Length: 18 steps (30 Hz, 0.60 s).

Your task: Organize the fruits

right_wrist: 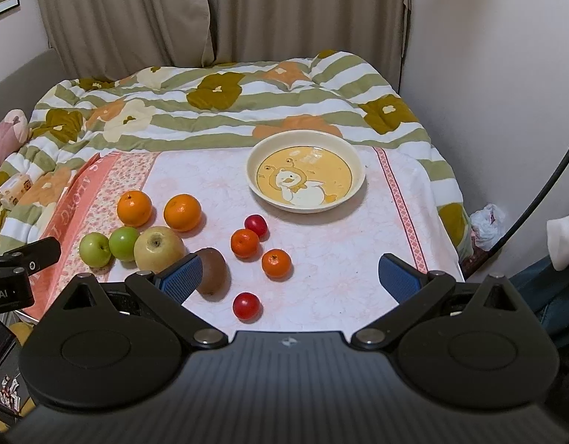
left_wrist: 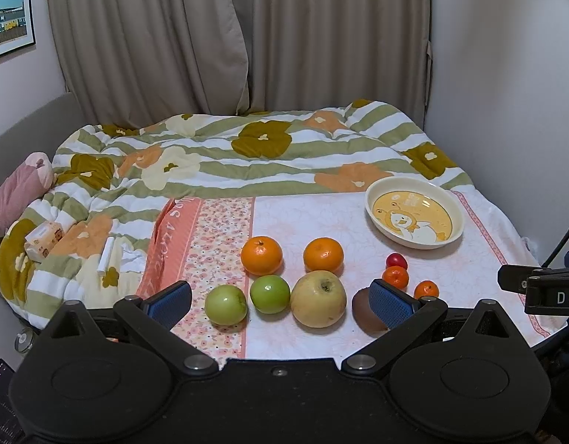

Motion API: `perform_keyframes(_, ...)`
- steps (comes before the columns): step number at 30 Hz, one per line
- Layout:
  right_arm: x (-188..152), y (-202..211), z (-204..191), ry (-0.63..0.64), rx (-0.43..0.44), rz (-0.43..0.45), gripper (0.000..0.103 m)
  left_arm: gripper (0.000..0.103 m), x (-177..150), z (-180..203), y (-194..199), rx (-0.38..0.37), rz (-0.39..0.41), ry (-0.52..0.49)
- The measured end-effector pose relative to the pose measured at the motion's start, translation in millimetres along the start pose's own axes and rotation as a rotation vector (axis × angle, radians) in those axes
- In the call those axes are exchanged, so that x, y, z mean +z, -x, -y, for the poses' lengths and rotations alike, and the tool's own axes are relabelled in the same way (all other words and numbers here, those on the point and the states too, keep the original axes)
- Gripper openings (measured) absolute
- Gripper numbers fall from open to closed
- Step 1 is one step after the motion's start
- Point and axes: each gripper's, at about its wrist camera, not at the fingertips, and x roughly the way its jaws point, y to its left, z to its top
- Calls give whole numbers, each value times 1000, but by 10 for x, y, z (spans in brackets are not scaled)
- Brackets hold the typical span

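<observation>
The fruit lies on the bed's pink sheet (right_wrist: 321, 259), all left of the empty duck plate (right_wrist: 306, 140). The right gripper (right_wrist: 291, 275) is nearer the plate; a red plum (right_wrist: 246, 305) sits just ahead between its wide-open, empty fingers. The left gripper (left_wrist: 280, 298), also open and empty, faces the yellow apple (left_wrist: 318, 298).

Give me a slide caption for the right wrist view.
Open right claw hovers over loose fruit beside an empty cartoon plate on the bed.
</observation>
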Motion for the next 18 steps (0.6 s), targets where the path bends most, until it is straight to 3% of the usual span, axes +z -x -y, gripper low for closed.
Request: perform_keyframes(18,3,13,-2,0,2,1,103,103,-1,5,16,-3,1,4)
